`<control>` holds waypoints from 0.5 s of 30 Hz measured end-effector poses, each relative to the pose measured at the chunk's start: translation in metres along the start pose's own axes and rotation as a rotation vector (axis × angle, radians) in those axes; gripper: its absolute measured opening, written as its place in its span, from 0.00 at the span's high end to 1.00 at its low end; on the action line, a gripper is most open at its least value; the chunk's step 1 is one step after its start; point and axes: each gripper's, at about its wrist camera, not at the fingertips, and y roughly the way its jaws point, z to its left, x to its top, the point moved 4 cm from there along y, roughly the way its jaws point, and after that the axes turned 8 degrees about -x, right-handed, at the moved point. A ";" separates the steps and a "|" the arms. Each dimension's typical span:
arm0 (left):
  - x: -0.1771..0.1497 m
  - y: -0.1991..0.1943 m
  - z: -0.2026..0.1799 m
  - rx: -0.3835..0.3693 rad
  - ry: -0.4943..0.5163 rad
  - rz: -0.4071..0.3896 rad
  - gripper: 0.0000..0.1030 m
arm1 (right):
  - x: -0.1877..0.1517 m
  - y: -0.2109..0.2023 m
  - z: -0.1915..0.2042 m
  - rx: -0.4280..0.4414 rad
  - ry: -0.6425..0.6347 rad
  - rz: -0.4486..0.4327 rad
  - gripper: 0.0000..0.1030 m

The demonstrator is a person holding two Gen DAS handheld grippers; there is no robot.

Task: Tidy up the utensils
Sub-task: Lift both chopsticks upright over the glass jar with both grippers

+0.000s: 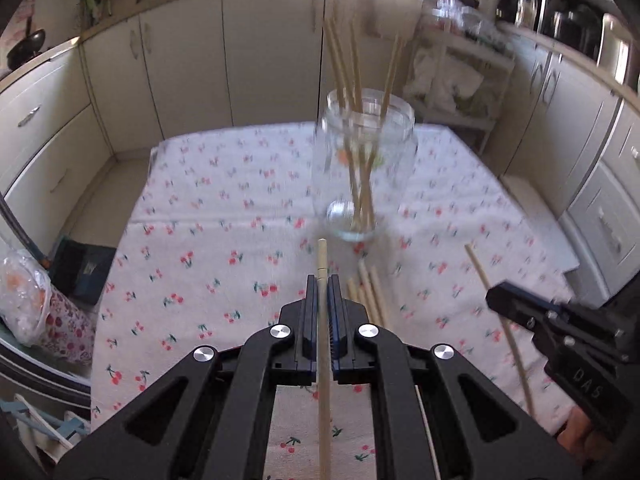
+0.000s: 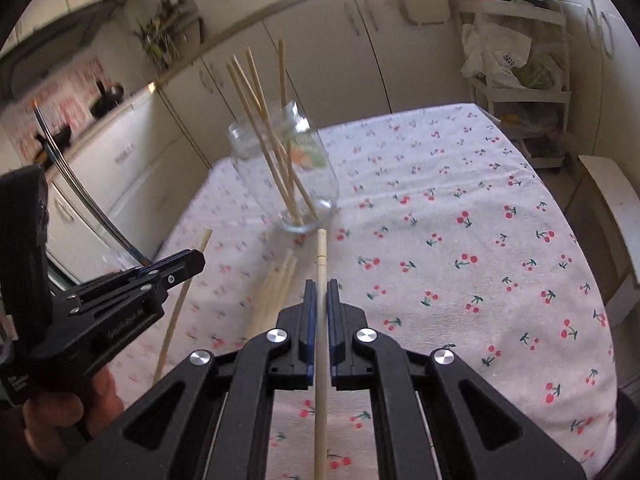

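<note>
Cherry-print tablecloth (image 2: 460, 208), cream cabinets (image 1: 192, 60) behind, white shelf cart (image 2: 520, 80) (bags stuffed inside), dark pan (image 1: 28, 50) on counter, plastic bag (image 1: 24, 300) at table's left edge

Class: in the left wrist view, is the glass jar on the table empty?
No, the glass jar holds several chopsticks standing in it.

Cream kitchen cabinets (image 1: 272, 52), cherry-print tablecloth (image 2: 460, 240), white shelf trolley (image 2: 520, 80), bright window light.
</note>
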 end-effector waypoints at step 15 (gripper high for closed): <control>0.108 -0.070 0.008 -0.111 -0.089 -0.429 0.95 | 0.038 -0.034 0.000 0.128 0.124 -0.166 0.94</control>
